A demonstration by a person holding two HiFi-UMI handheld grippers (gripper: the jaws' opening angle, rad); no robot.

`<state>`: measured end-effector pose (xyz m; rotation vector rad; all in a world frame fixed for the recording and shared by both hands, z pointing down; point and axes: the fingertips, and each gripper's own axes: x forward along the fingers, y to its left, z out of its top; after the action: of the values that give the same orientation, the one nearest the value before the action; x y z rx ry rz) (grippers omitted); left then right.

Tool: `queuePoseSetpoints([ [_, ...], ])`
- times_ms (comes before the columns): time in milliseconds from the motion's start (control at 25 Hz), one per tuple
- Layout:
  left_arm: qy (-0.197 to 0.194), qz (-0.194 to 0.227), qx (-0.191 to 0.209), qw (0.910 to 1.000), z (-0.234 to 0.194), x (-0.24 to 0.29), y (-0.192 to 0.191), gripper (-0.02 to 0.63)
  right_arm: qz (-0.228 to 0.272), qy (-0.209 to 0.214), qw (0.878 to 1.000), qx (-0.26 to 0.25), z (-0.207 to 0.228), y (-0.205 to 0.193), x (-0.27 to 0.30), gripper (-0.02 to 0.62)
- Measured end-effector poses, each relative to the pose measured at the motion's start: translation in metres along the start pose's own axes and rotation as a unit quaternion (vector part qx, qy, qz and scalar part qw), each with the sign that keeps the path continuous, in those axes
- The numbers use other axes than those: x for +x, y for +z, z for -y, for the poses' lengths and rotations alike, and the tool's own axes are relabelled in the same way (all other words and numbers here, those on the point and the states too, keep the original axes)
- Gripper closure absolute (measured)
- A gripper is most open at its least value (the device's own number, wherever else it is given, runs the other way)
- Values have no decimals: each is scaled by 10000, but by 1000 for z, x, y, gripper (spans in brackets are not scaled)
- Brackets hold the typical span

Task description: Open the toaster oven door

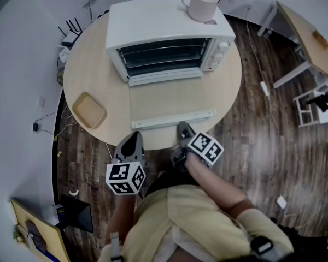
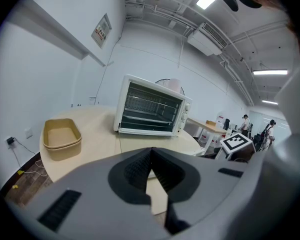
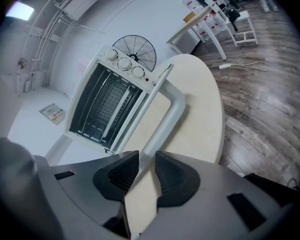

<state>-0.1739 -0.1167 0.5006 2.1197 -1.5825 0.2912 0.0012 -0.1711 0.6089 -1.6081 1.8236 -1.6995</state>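
Round surface (image 1: 93, 75) carries the toaster oven (image 1: 164, 37), its door (image 1: 169, 100) lying flat. The right gripper (image 1: 183, 129), jaws apart at the handle (image 1: 174, 119), should probably back off straight without nudging it. The left gripper (image 1: 132, 141) is closed, holding nothing.

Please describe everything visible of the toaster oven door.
The toaster oven door is fully open, lying flat above the table, hinged at the lower front of the toaster oven. Its pane looks clear; a pale bar handle runs along the free edge. The jaws of the right gripper straddle that handle; contact is unclear.
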Motion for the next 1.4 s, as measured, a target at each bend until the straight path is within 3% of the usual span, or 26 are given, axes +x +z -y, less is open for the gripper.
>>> queuePoseSetpoints([
  [640, -72, -41, -39, 10000, 6, 5, -4, 606, -135, -110, 9998, -128, 9, -2, -12, 511],
  [1040, -101, -6, -127, 9999, 4, 5, -5, 604, 11, 185, 9935, -1127, -11, 7, -32, 512],
  [1400, -127, 29, -178, 9998, 3, 5, -4, 604, 190, 310, 9793, -1990, -35, 21, -50, 578],
])
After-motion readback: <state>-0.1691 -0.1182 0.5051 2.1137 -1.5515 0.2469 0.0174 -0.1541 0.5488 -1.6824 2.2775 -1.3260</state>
